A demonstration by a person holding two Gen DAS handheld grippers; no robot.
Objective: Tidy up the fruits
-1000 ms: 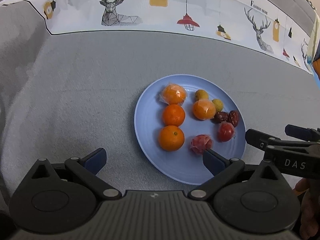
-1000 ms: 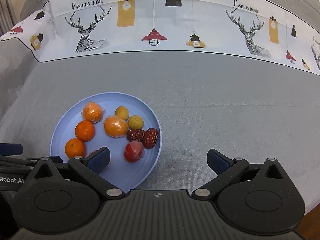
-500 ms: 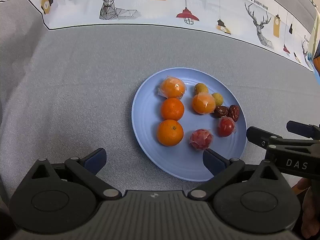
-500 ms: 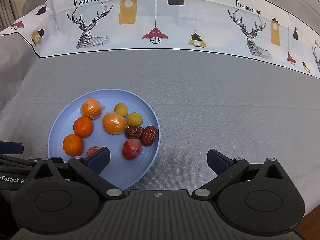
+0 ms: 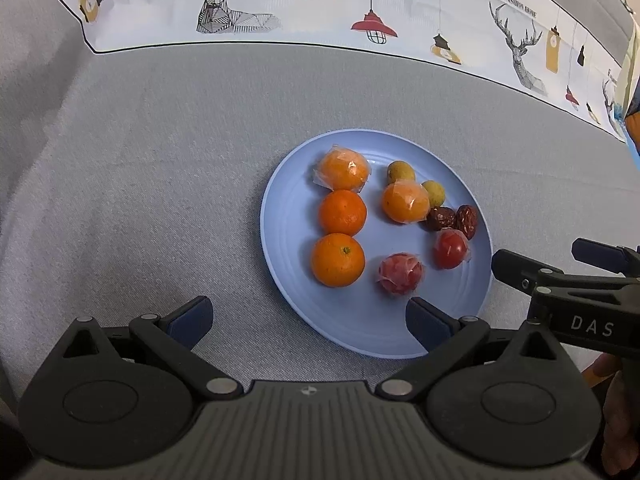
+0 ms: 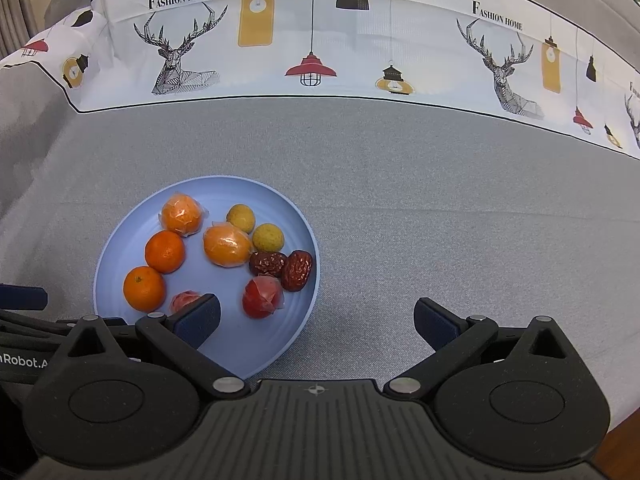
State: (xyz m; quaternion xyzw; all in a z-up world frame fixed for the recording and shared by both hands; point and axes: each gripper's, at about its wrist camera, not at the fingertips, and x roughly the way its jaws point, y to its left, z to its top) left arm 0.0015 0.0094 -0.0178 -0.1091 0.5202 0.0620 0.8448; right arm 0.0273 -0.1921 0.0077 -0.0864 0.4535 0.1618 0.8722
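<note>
We hover both grippers near blue plate (image 5: 276, 240), jaws wide apart, empty. Fruits look sorted; next we pull clear.

Matt blue plate (image 5: 280, 240); grey woven tablecloth (image 5: 160, 160)

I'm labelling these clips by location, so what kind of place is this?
Probably a home dining table: a grey tablecloth with a deer-and-lamp border printed "Fashion Home", and a blue plate of fruit.
</note>
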